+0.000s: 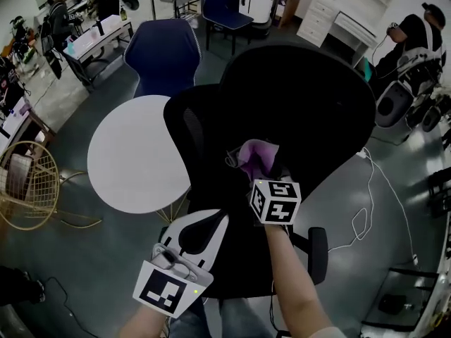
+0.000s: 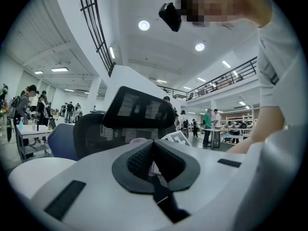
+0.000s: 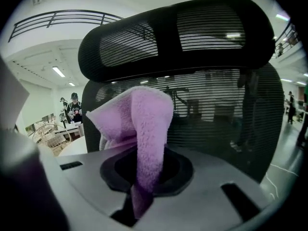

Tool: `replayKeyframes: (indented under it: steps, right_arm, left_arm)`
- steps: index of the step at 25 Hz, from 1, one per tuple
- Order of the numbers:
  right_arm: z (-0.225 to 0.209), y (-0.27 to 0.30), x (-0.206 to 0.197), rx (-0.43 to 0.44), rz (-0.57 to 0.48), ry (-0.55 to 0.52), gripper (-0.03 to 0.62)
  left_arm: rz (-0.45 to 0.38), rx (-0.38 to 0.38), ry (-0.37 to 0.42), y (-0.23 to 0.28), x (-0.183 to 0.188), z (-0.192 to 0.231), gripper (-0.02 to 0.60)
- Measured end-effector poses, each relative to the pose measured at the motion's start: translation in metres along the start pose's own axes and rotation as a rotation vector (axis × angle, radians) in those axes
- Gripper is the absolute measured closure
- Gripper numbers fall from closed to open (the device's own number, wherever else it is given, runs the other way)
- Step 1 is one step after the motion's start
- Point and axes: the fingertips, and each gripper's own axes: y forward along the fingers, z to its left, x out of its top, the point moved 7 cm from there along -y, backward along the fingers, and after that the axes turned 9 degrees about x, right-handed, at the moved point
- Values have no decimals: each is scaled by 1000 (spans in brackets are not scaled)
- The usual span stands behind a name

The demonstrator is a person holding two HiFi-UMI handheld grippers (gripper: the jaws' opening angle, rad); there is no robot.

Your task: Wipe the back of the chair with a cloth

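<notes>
A black mesh office chair (image 1: 310, 104) fills the middle of the head view. My right gripper (image 1: 262, 176), with its marker cube, is shut on a purple cloth (image 1: 254, 157) held close against the chair. In the right gripper view the cloth (image 3: 139, 124) stands up from the right gripper (image 3: 144, 174), right in front of the mesh back (image 3: 216, 109) and under the headrest (image 3: 192, 32). I cannot tell whether cloth and mesh touch. My left gripper (image 1: 208, 220) hangs lower left, shut with nothing in it. From the left gripper (image 2: 154, 160) the headrest (image 2: 137, 110) shows ahead.
A white round table (image 1: 137, 153) stands just left of the chair, with a blue chair (image 1: 163, 55) behind it. A gold wire basket chair (image 1: 28, 182) sits at far left. A white cable (image 1: 370, 210) trails over the floor at right. A person (image 1: 416, 41) sits at far right.
</notes>
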Motion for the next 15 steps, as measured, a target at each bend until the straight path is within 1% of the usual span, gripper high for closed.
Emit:
replayKeyframes:
  steps: [8,15]
  right_arm:
    - [-52,-28,-8,-75,1,5,545]
    - [-87,-47,-11,-121,4,6,545]
  left_arm:
    - [5,-53,5,23,-4,-29,571]
    - [11,-89,0,44,-5,-49,571]
